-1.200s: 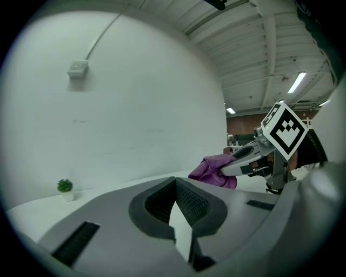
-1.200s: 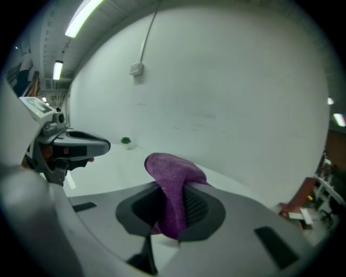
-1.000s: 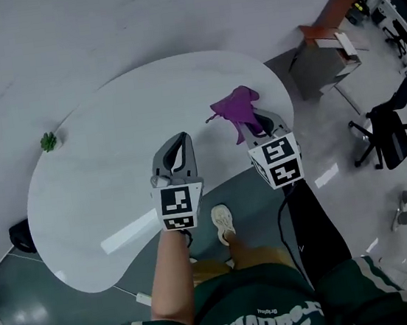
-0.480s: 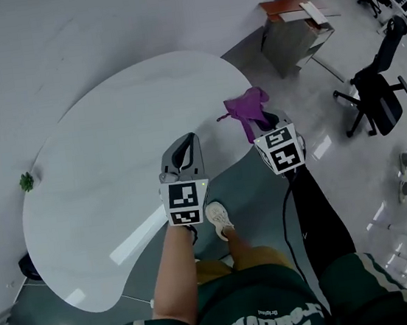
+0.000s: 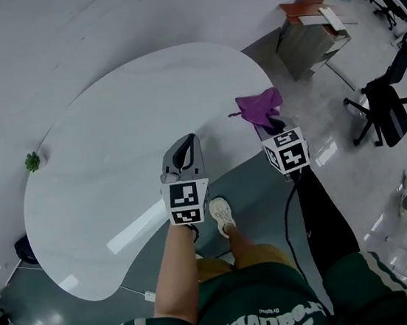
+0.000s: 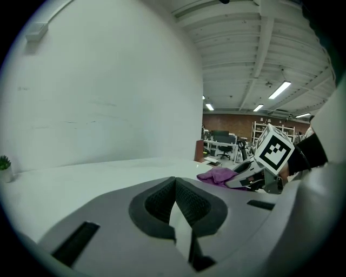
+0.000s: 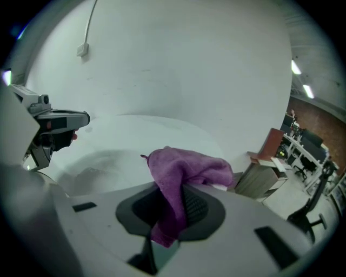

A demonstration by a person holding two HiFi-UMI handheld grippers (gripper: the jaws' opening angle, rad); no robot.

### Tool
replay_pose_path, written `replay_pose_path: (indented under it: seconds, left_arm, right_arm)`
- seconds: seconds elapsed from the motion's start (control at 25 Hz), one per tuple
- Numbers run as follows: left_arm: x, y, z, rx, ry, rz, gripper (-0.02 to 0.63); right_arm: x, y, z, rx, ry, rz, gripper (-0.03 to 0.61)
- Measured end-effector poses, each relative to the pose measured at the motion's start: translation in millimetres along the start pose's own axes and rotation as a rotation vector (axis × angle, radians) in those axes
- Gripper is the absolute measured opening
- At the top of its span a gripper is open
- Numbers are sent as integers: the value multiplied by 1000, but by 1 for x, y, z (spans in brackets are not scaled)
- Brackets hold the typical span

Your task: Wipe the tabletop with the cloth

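Note:
A purple cloth hangs bunched from my right gripper, which is shut on it just off the right edge of the white oval tabletop. In the right gripper view the cloth is pinched between the jaws and folds over them. My left gripper hovers over the table's near edge, jaws shut with nothing between them. From the left gripper view the cloth and the right gripper show to the right.
A tiny green plant stands at the table's far left edge. A brown-topped cabinet and a black office chair stand on the floor to the right. The person's shoe shows below the table edge.
The right gripper with the cloth has drifted right, off the table's right edge. The left gripper has kept its place over the near edge.

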State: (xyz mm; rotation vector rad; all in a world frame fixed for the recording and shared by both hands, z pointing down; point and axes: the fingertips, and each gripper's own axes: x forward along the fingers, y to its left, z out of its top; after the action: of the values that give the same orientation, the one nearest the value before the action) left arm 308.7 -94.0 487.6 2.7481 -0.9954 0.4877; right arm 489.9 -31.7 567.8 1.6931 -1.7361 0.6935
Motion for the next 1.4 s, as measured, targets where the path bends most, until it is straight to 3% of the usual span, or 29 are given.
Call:
replay_pose_path:
  seconds: [0.32,0.52,0.92,1.4]
  left_arm:
    - [-56,53,-9,-24,-19,107,-5]
    - [-112,99,-22,-61,-37,192,-5]
    - [-255,192,-57,-88,-49,369,-5]
    - [-468,297,-120,-153,-60,609,-5]
  right_arm:
    - [10,69,14,-36,13,80,72]
    - [14,139,23,-75,16,155,72]
    - [17,316,37,-187,40,326,72]
    - [-5,580,28,-368,71,570,74]
